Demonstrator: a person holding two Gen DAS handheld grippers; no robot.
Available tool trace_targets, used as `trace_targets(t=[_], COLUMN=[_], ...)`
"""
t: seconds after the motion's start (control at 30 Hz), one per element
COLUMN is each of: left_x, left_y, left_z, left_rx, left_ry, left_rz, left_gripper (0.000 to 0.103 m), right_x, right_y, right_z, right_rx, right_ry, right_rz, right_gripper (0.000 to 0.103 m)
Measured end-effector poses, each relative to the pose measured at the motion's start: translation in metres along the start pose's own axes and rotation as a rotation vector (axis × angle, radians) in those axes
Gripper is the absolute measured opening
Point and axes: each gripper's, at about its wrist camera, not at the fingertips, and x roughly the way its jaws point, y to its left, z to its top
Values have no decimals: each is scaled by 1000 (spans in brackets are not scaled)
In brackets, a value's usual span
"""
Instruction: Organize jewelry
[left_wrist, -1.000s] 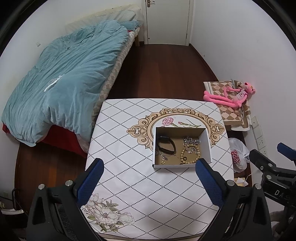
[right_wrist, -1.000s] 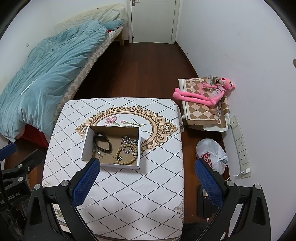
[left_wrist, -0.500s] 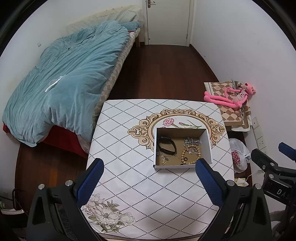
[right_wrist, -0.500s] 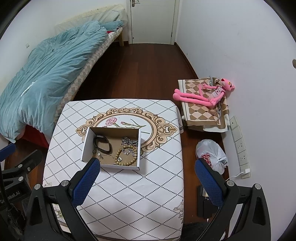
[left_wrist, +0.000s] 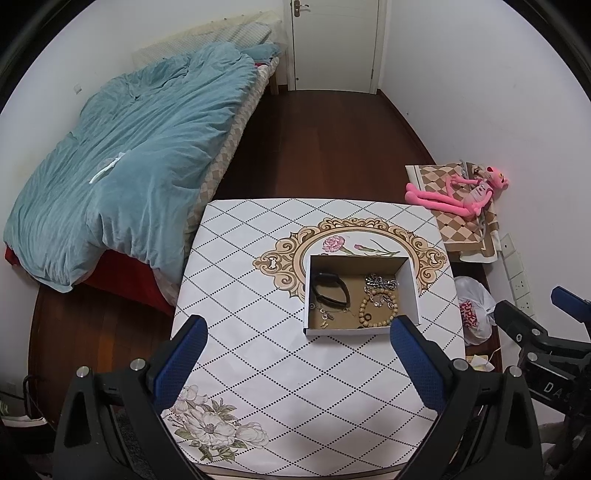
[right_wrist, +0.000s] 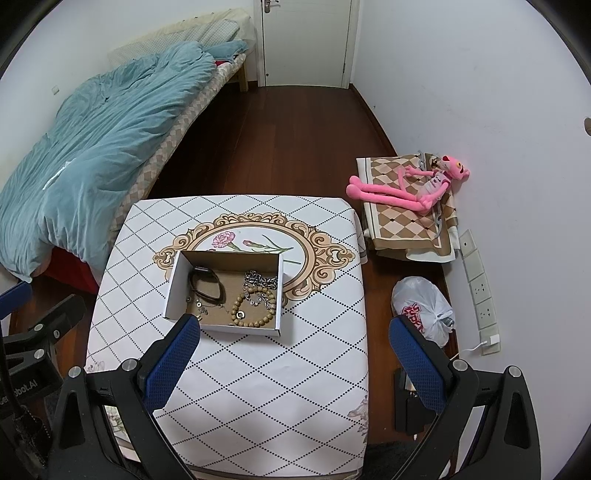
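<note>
**Jewelry box sat on the bench, both tongs spread and empty**

The open box rested on the bench, holding a black band, a bead bracelet and a silver chain. Smaller pieces, perhaps earrings, were too tiny to identify. The left tongs and right tongs hovered above, fingertips cut off.

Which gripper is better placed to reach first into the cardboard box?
Probably the left gripper: the box lies nearly between its open jaws. For the right gripper, the box sits toward its left side.
</note>
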Motion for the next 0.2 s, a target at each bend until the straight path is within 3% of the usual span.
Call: trace_targets(t=[0.2], left_x=[-1], left_y=[2], left_z=[-1], left_rx=[-5], left_ry=[-5], left_rz=[-6], left_gripper=[101], right_x=[0], right_y=[0], right_z=[-2], right_rx=[2], right_ry=[0], right_rz=[-1], right_gripper=[103])
